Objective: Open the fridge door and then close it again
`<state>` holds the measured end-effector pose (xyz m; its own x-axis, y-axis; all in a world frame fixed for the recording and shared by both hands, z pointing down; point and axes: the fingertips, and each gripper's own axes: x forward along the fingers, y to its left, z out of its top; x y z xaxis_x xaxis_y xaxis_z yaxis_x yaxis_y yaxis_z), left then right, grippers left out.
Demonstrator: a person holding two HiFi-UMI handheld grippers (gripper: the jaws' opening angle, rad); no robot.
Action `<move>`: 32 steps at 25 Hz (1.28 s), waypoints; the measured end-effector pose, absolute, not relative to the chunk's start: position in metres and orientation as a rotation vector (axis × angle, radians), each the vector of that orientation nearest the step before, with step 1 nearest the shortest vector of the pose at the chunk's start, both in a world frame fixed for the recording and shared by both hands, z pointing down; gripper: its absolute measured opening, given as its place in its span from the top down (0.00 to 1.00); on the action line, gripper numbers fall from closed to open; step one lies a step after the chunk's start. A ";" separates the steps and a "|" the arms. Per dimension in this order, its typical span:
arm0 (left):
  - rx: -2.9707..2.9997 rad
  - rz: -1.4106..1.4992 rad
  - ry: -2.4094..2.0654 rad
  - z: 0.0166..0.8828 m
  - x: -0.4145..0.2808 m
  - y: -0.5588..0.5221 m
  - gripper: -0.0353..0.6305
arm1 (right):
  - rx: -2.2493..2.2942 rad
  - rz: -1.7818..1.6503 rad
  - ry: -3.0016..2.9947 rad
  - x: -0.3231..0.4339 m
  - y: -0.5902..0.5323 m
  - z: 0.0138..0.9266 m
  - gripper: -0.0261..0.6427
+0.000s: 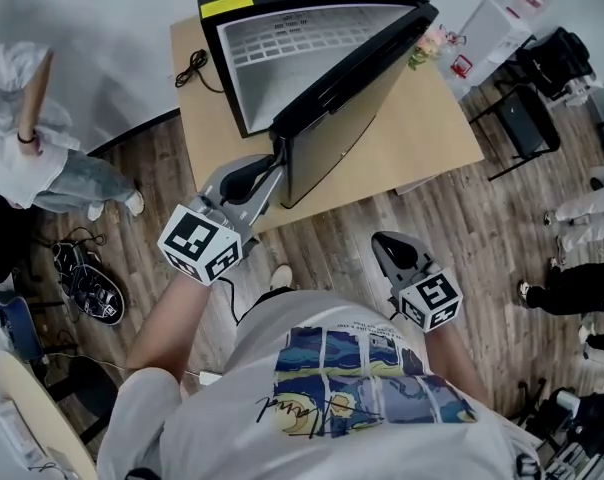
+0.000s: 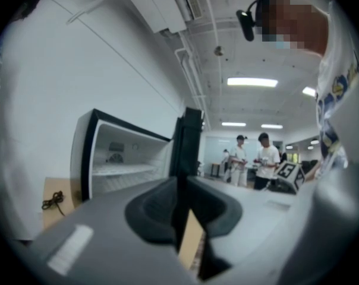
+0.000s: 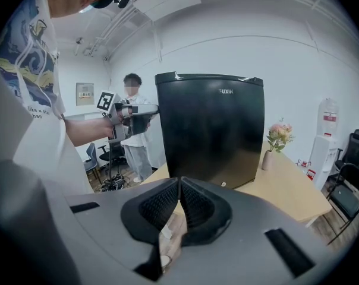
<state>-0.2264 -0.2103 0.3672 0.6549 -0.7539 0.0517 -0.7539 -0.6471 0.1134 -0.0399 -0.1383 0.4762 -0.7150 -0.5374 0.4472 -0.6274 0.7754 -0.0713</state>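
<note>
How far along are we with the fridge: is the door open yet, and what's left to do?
Done: the opening. The black mini fridge door stands swung well out, baring the white ribbed interior. In hand: the left tongs are shut on the door's free edge, placed to push it back. The right tongs are shut on nothing, idle and away from the fridge. Left: swinging the door closed.

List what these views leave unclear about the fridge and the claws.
Fridge top and rear: head view, cut by the upper edge.
Fridge interior: right gripper view, hidden behind the open door.
Lower interior: left gripper view, blocked by the left claw's own body.
Bystanders' hands: left gripper view, too small.
</note>
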 end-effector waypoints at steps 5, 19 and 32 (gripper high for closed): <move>2.744 -0.003 -1.252 0.367 -0.251 -0.230 0.86 | 0.919 0.303 -2.563 -0.052 -0.146 0.476 0.94; 2.711 0.020 -1.334 0.367 -0.311 -0.288 0.89 | 1.030 0.328 -2.537 -0.065 -0.156 0.479 0.94; 2.725 0.048 -1.409 0.366 -0.351 -0.346 0.94 | 1.098 0.364 -2.508 -0.070 -0.168 0.486 0.94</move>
<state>-0.3508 -0.3461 0.3663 0.5782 -0.8136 0.0613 -0.8158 -0.5761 0.0506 -0.0699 -0.1683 0.4858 -0.6238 -0.6475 0.4377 -0.7453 0.6615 -0.0836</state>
